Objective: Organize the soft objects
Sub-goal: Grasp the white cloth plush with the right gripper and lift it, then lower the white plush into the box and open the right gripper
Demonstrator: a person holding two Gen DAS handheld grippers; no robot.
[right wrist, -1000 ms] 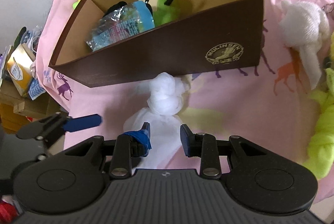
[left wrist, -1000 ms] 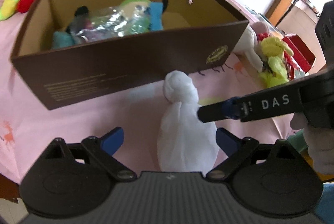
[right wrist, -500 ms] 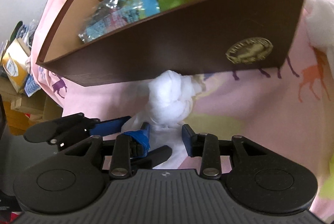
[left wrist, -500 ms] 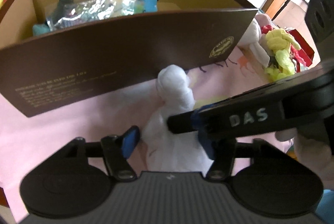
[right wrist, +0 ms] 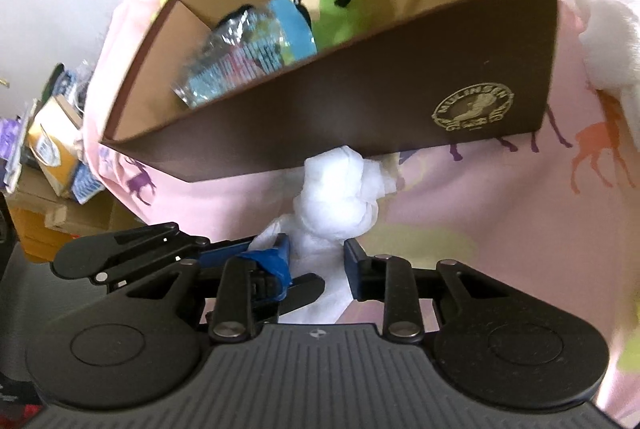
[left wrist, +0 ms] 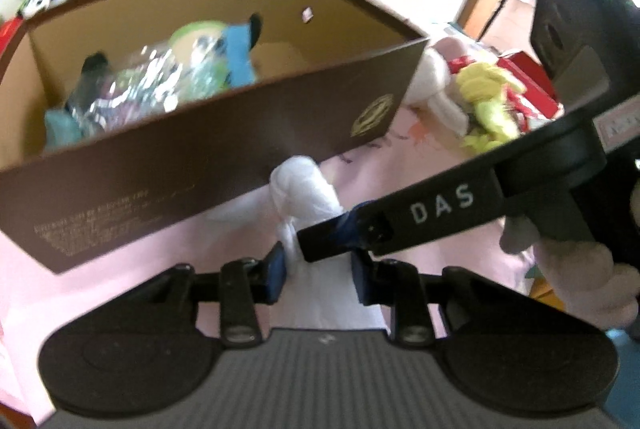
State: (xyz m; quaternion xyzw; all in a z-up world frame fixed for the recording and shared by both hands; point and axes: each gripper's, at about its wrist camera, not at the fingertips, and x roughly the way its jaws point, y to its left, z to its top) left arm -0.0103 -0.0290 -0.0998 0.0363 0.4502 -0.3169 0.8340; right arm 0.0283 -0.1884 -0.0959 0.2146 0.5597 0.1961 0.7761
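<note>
In the left wrist view, the left gripper (left wrist: 320, 275) is closing its jaws around the lower part of a white knotted cloth (left wrist: 308, 189), which is lying on a pink tabletop cover (left wrist: 140, 269) just in front of a brown cardboard box (left wrist: 208, 157). The blue pads are sitting at either side of the cloth; the left pad is touching it, while the right pad's contact is hidden. A black finger of the right gripper (left wrist: 332, 233), marked DAS, is crossing in from the right and lying over the cloth, blocking part of it. The cloth's knot is pressing against the box's near wall. Inside the box a green plush toy (left wrist: 196, 37) and a crinkly plastic packet (left wrist: 148, 81) are lying together. To the right of the box a white plush (left wrist: 440, 81) and a yellow-green soft toy (left wrist: 488, 97) are resting on the cover, with a red box (left wrist: 536, 85) behind them. A gloved hand (left wrist: 580, 269) is holding the right tool.

In the right wrist view, the right gripper (right wrist: 316, 263) is closing too, its pads flanking the white knotted cloth (right wrist: 340, 197) below the knot, seemingly pressing the fabric. The left gripper's fingers (right wrist: 224, 253) are reaching in from the left, crowding the same spot. The brown cardboard box (right wrist: 360, 101) is standing directly behind, its bottom edge overlapping the knot. The green plush toy (right wrist: 332, 1) and the packet (right wrist: 240, 61) are showing inside. A white plush (right wrist: 608, 41) is lying at the right edge on the deer-printed cover (right wrist: 520, 213); cartons (right wrist: 48, 145) are piled off to the left.
</note>
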